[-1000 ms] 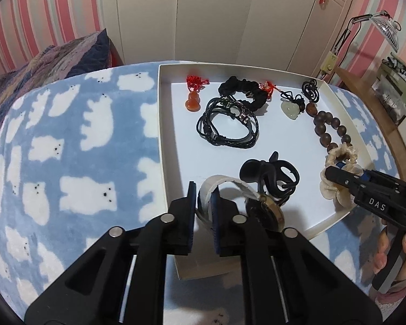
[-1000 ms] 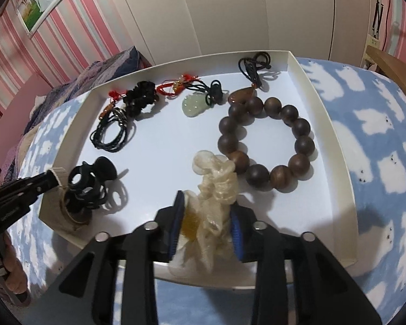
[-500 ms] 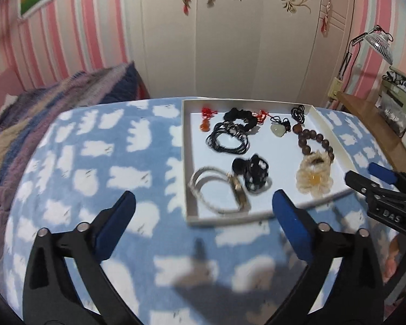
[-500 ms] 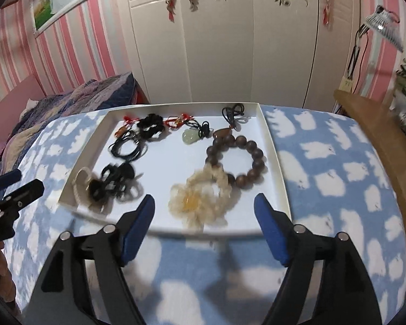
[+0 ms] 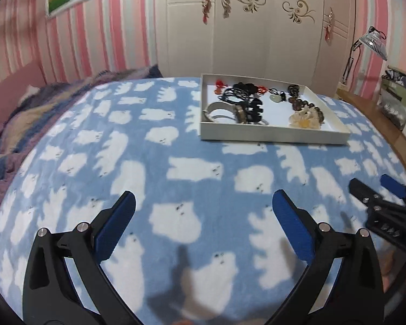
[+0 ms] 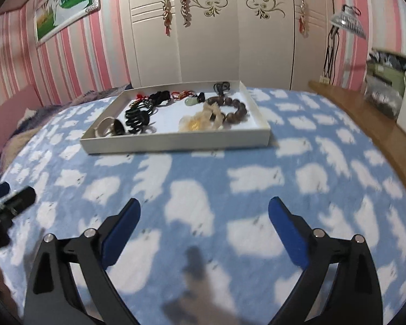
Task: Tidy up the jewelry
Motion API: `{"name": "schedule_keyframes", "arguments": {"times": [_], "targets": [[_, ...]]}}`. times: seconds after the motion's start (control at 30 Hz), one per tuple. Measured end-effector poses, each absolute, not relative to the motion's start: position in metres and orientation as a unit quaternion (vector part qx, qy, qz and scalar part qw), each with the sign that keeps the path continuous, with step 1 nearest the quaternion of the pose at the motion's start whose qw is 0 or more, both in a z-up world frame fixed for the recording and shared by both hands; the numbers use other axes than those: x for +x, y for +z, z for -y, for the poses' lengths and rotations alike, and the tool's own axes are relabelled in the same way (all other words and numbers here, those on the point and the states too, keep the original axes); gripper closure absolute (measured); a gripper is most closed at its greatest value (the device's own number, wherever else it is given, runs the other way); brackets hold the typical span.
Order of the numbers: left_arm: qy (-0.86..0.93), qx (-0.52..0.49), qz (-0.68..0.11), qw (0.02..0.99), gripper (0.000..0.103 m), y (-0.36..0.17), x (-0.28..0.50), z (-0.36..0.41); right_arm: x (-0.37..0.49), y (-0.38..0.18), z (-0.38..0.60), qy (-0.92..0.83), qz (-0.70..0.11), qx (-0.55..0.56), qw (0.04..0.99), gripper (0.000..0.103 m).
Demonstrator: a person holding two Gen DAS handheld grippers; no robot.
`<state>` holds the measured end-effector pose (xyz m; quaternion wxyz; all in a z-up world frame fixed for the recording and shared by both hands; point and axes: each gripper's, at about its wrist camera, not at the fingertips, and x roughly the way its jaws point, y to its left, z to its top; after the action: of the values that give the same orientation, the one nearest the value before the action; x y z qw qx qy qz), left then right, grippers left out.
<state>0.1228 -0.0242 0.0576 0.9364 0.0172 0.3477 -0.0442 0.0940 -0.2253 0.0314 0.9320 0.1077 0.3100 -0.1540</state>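
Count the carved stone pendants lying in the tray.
2: an orange gourd-shaped pendant in the shallow white cardboard tray's far-left corner, and a pale green jade pendant at its far middle. Others may hide under the tangled cords.

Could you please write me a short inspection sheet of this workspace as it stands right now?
Surface: blue blanket with white bear print, covering the whole work area.
Job's things: white tray on the blanket, holding wooden bead bracelet, cream flower scrunchie, black claw clip, jade pendant, black cords and a pale bangle.
Clutter: nothing seen on the blanket outside the tray.
Grippers: left gripper and right gripper, both open, empty, well short of the tray.
Cables: lamp cord by the wall.
Surroundings: wardrobe, striped pink wall, wooden desk.
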Motion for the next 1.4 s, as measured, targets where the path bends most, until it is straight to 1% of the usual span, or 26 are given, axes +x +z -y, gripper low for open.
{"name": "schedule_keyframes", "arguments": {"times": [0.17, 0.27, 0.37, 0.53, 1.4], "targets": [[-0.064, 0.003, -0.340, 0.938, 0.003, 0.052, 0.115, 0.021, 0.085, 0.033, 0.213, -0.165, -0.288, 0.081, 0.940, 0.008], [-0.061, 0.011, -0.346, 0.936, 0.003, 0.045, 0.118, 0.023, 0.078, 0.033, 0.207, -0.173, -0.271, 0.072, 0.944, 0.008], [-0.064, 0.015, -0.356, 0.932, 0.003, 0.040, 0.122, 0.026, 0.079, 0.032, 0.206, -0.170, -0.269, 0.071, 0.945, 0.008], [-0.064, 0.017, -0.347, 0.936, 0.003, 0.042, 0.119, 0.025, 0.077, 0.034, 0.203, -0.175, -0.261, 0.061, 0.947, 0.008], [-0.059, 0.023, -0.330, 0.942, 0.003, 0.047, 0.114, 0.024, 0.079, 0.031, 0.201, -0.179, -0.264, 0.053, 0.946, 0.008]]}}
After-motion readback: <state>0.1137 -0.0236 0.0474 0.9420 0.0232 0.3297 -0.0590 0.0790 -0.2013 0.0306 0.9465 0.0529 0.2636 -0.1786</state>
